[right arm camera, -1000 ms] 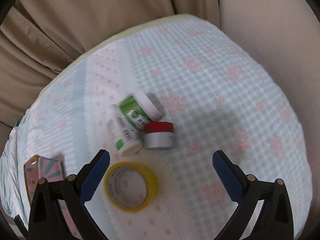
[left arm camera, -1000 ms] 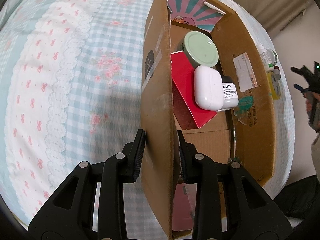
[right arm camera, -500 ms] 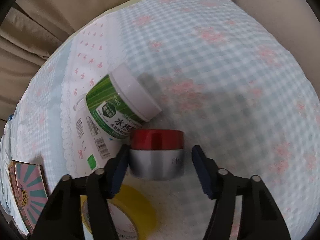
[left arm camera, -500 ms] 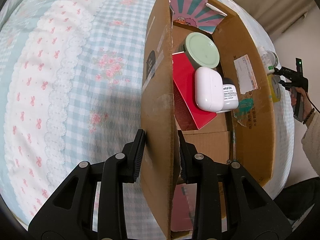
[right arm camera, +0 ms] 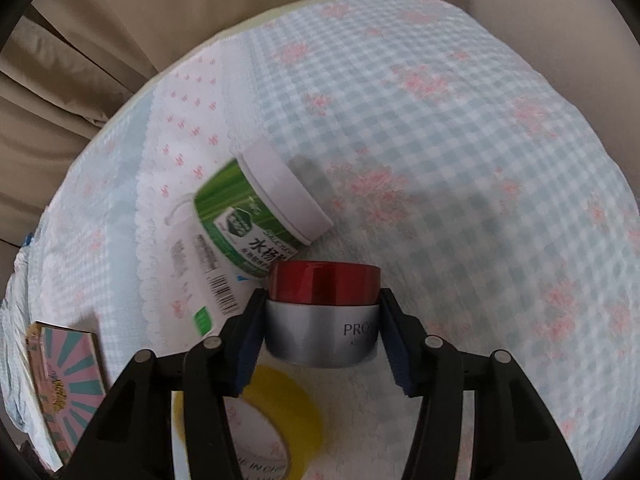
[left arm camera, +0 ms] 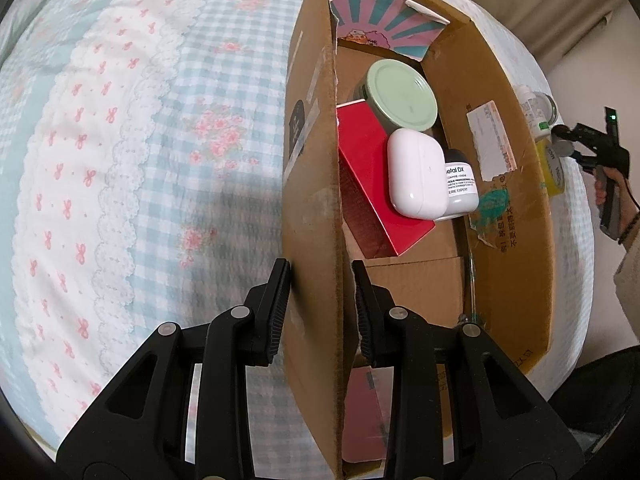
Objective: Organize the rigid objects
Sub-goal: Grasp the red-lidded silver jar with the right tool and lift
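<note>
While the left hand-held gripper (left arm camera: pixel 320 292) stays out of it, clamped on the near wall of the cardboard box (left arm camera: pixel 516 248), we note the right hand-held gripper (right arm camera: pixel 320 332) with jaws closing on the red-lidded silver jar (right arm camera: pixel 322 314), pads against its sides. Behind that jar lie a green-labelled tub (right arm camera: pixel 256 220) and a white bottle (right arm camera: pixel 200 280); a yellow tape roll (right arm camera: pixel 280 420) sits beneath. All rest on the checked bed (right arm camera: pixel 460 160).

My box (left arm camera: pixel 516 216) is crowded at its far end by a green-lidded jar (left arm camera: pixel 401 94), white case (left arm camera: pixel 416 174) and red carton (left arm camera: pixel 376 184); only the near end has room. Around my right claw (right arm camera: pixel 322 320), a green tub (right arm camera: pixel 256 216) blocks ahead-left, a tape roll (right arm camera: pixel 280 420) lies beneath, and bedding (right arm camera: pixel 480 160) lies free rightward.
</note>
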Available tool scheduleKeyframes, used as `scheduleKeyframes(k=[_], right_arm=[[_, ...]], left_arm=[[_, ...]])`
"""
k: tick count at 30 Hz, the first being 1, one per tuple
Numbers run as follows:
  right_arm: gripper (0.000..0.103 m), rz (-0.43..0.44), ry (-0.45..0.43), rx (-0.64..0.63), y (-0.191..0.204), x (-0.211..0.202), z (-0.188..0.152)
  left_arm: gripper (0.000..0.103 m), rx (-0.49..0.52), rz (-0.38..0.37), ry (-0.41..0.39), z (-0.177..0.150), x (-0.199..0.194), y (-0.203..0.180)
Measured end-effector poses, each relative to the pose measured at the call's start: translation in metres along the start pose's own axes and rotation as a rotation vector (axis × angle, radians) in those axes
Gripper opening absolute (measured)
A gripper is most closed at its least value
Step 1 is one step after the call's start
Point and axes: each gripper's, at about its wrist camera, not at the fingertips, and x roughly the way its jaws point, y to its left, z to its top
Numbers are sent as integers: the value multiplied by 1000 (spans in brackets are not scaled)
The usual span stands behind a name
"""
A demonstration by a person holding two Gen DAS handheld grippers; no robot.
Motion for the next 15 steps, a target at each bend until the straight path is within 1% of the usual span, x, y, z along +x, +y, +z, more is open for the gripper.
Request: scheduleKeyframes(k=[2, 7, 11, 15], right_arm=[[50, 7, -13, 8, 0, -14, -2], [50, 33, -53, 25, 9, -67, -14], [50, 47, -97, 23, 32, -115, -24], [50, 69, -142, 9, 66, -166, -38]], left_arm=[[27, 16, 10, 3, 0, 1, -2], [27, 71, 53, 11, 1, 2, -10], [27, 87, 53, 20, 2, 2, -11], [27, 99, 61, 36, 5, 2, -12]])
